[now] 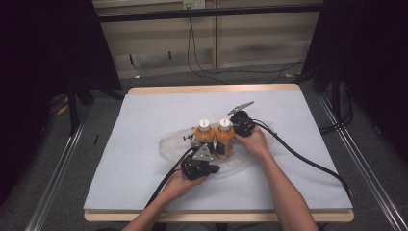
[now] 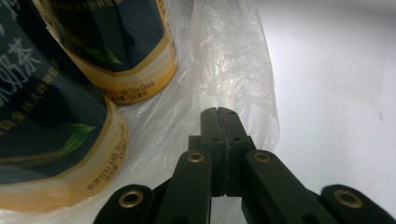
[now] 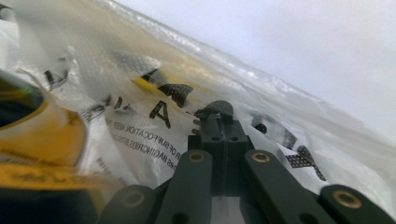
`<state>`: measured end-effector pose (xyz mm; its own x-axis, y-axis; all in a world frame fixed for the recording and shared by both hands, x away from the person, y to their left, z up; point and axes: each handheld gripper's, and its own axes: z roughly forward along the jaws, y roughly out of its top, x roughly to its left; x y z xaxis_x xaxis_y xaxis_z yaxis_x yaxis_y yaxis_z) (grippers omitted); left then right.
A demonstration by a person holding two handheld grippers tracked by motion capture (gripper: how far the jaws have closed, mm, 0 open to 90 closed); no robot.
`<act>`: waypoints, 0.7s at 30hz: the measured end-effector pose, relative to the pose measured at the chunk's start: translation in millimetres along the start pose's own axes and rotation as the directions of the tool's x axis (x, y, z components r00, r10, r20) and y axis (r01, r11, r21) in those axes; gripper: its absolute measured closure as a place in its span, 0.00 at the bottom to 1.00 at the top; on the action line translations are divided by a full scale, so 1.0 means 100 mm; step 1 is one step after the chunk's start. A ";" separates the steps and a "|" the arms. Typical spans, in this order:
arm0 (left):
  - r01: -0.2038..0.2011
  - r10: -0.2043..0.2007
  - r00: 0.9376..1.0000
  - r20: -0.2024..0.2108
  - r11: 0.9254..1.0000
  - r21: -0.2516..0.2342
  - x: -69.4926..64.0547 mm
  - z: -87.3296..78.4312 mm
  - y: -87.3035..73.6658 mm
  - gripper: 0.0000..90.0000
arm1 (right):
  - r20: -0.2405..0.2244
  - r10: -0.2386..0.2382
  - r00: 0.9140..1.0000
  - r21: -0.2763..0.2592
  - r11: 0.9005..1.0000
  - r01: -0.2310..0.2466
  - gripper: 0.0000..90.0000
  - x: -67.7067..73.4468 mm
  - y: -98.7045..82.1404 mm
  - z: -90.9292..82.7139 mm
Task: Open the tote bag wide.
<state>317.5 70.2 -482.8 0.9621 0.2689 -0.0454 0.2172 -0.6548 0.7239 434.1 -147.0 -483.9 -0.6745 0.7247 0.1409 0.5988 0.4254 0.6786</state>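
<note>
Two bottles of amber tea with white caps, the left bottle (image 1: pixel 204 135) and the right bottle (image 1: pixel 224 137), stand side by side on a clear plastic bag (image 1: pixel 169 144) in the middle of the table. My left gripper (image 1: pixel 206 157) sits just in front of them. In the left gripper view my left gripper (image 2: pixel 218 112) has its jaws pressed together over the bag film (image 2: pixel 224 70), with both bottles (image 2: pixel 116 51) at the left. My right gripper (image 1: pixel 239 129) is at the right bottle's right side. There my right gripper (image 3: pixel 218 111) is shut with printed bag film (image 3: pixel 154 116) bunched at its tips.
The white-covered table (image 1: pixel 144 115) has a wooden rim. Black cables (image 1: pixel 308 161) trail from both grippers toward the table's near edge. Dark stands and floor rails flank the table on both sides.
</note>
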 end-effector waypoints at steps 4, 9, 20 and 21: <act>-0.005 0.005 1.000 0.014 1.000 0.007 -0.03 -0.01 0.00 1.00 | 0.020 -0.008 1.000 -0.001 1.000 0.008 1.00 -0.01 0.02 0.02; -0.004 0.003 0.999 0.043 1.000 0.007 -0.02 -0.01 -0.01 1.00 | 0.026 0.004 1.000 -0.013 1.000 -0.003 1.00 -0.03 0.03 0.04; -0.036 0.032 0.997 0.070 0.998 0.057 -0.08 -0.08 -0.01 1.00 | 0.068 0.014 0.998 -0.014 1.000 -0.013 1.00 -0.06 0.10 0.09; -0.016 0.012 0.996 0.087 0.999 0.046 -0.08 -0.09 -0.03 1.00 | 0.074 0.017 0.997 -0.017 1.000 -0.016 1.00 -0.06 0.11 0.10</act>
<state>308.0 76.0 -478.5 0.9753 0.1988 -0.0964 0.2092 -0.6908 0.6921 448.5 -141.4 -484.6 -0.6303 0.7701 0.0986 0.6021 0.4048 0.6882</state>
